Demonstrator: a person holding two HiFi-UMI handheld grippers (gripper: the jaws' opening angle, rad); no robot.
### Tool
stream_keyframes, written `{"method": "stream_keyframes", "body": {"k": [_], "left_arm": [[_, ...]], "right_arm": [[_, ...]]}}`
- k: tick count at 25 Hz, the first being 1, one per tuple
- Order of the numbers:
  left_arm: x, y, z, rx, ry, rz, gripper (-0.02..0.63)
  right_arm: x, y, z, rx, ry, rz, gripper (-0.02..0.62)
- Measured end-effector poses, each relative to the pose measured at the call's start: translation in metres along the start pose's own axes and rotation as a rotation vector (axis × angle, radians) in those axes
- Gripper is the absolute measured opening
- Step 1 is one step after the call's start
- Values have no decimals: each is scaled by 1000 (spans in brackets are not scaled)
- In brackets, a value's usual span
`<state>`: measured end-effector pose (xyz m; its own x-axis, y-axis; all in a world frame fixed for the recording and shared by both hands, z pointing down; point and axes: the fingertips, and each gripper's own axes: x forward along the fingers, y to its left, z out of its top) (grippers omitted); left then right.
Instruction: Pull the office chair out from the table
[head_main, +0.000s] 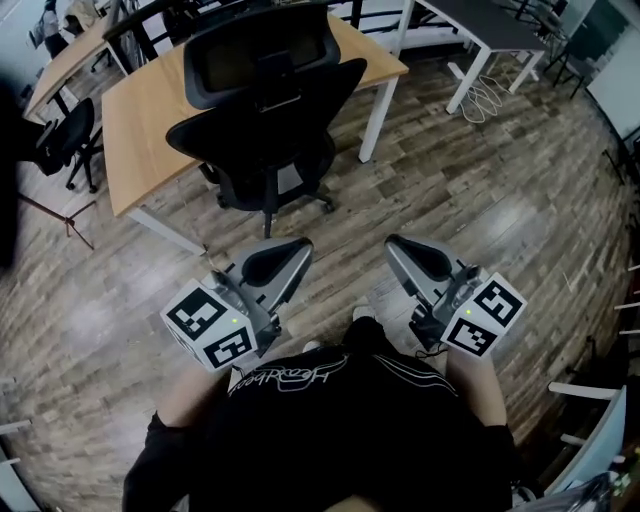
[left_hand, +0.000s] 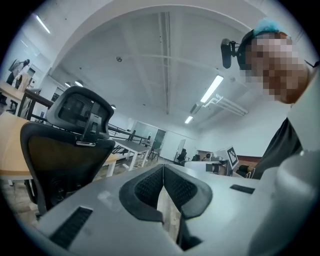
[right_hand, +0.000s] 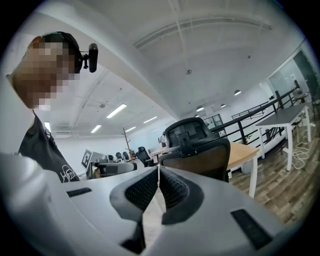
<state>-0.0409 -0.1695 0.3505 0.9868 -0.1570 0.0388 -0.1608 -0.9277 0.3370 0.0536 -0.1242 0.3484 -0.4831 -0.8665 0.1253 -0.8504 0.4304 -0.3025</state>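
Left gripper (head_main: 298, 246) and right gripper (head_main: 393, 243), both pressed together and empty, hover short of the office chair (head_main: 268, 160) — they should open, clamp its backrest (head_main: 270, 100) evenly, then pull straight.

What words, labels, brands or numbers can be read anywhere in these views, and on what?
None can be read with certainty.
Shirt print: white script, upside down in the head view, too stylised to read.
Cubes on the left gripper and right gripper: black-and-white marker patterns only, no letters.
Office chair: no label visible.
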Motion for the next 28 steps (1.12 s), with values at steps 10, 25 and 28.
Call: {"method": "stream_keyframes", "body": {"k": [10, 25, 28], "left_arm": [[75, 56, 36, 31, -52, 221, 8], [87, 142, 30, 216, 61, 669, 114], [75, 170, 30, 217, 79, 707, 141]], "right_arm": [[48, -105, 59, -88, 47, 169, 41], [104, -230, 75, -349, 121, 135, 101], [126, -248, 75, -422, 160, 92, 157]]}}
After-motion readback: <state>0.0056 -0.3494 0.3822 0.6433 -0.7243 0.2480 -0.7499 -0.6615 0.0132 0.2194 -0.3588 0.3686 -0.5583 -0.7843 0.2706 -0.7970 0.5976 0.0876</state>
